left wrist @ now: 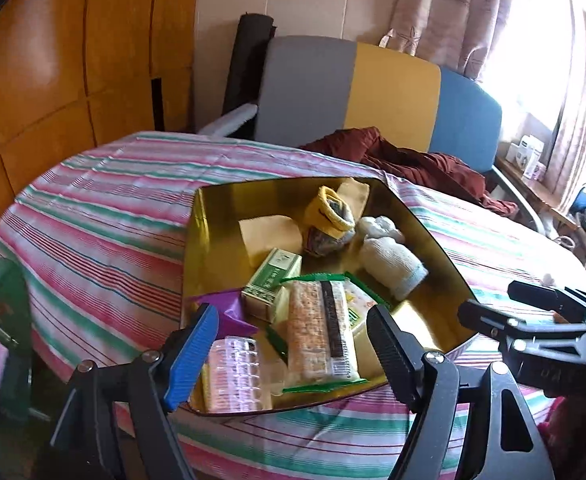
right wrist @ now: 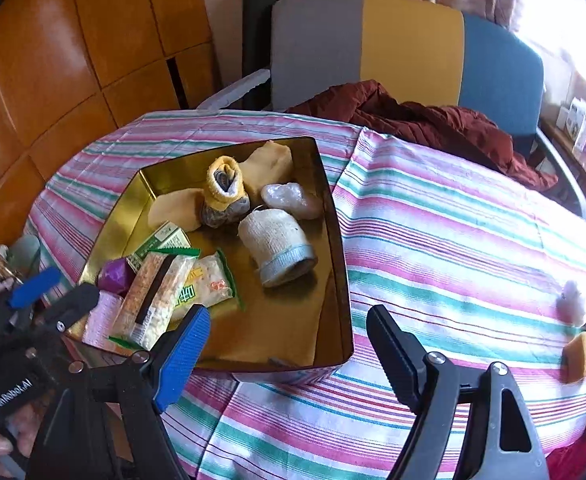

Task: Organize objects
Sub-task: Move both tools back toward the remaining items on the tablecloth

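**Both grippers hang open over a filled gold tin**

A gold tin point(left wrist: 197, 240) sits on a bed covered with a pink, green and white striped sheet point(left wrist: 105, 208), filling the centre of the left wrist view and the centre-left of the right wrist view. Inside it, toward the lower part of the frame, lies a long rice-cracker bar point(left wrist: 321, 332) in a clear wrapper with green edges, with a second snack packet point(right wrist: 213, 284) tucked just beside it. A green box point(left wrist: 271, 280) leans against the bar's upper end, a purple wrapper point(left wrist: 229, 312) lies to its left, and a clear blister pack point(left wrist: 233, 372) rests at the tin's near edge. Further up are a rolled yellow sock point(left wrist: 329, 216), a rolled white sock point(right wrist: 277, 240) with a pale blue cuff, a white crumpled bundle point(right wrist: 289, 200) touching that sock, and folded yellow cloth point(left wrist: 267, 232).

The left gripper point(left wrist: 293, 352) hovers above the tin's near end, its fingers spread wide and holding nothing. The right gripper point(right wrist: 289, 348) is likewise spread and empty, over the tin's lower right corner and the sheet.

At the right edge of the right wrist view, well apart from the tin, a small orange block point(right wrist: 581, 354) and a white fluffy item point(right wrist: 571, 300) lie on the sheet. A dark red garment point(right wrist: 433, 124) is heaped at the upper centre, in front of a grey, yellow and blue headboard point(right wrist: 413, 44).
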`<move>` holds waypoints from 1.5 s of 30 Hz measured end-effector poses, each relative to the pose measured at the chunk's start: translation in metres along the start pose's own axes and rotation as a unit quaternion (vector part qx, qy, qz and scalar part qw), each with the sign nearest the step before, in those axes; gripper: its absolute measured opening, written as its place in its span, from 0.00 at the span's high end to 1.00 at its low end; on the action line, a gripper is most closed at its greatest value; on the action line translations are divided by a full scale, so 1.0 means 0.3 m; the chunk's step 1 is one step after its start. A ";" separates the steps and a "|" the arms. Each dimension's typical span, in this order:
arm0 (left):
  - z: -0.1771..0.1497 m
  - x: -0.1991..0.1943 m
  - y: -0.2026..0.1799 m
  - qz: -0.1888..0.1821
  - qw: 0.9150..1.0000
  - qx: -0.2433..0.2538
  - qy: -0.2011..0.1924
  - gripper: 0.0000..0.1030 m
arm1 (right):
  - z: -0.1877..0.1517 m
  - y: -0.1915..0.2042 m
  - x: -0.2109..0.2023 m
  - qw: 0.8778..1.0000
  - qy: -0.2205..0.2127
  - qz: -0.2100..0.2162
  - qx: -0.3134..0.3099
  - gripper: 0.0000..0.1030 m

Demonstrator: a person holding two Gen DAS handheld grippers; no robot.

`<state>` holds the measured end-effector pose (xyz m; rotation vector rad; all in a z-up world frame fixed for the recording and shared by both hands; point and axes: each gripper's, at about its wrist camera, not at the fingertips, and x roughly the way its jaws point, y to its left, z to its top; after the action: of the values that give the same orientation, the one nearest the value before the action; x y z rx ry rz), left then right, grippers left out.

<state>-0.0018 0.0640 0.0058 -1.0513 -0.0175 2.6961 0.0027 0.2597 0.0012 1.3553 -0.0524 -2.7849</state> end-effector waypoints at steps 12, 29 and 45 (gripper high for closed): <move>-0.017 -0.019 -0.025 0.005 1.000 0.018 -0.003 0.24 | -0.036 -0.009 0.005 1.000 0.009 -0.008 -0.002 0.16; -0.029 -0.017 -0.134 -0.019 0.998 0.062 0.009 0.23 | -0.120 -0.282 0.001 0.994 0.037 -0.060 0.086 0.17; -0.014 0.010 -0.276 -0.074 0.991 0.109 0.020 0.22 | -0.217 -0.712 -0.083 0.962 0.061 -0.120 0.238 0.16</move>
<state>0.0174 0.1448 0.0091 -0.9953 0.1948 2.4782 0.0639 0.4737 -0.0300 1.7337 -0.6322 -3.0007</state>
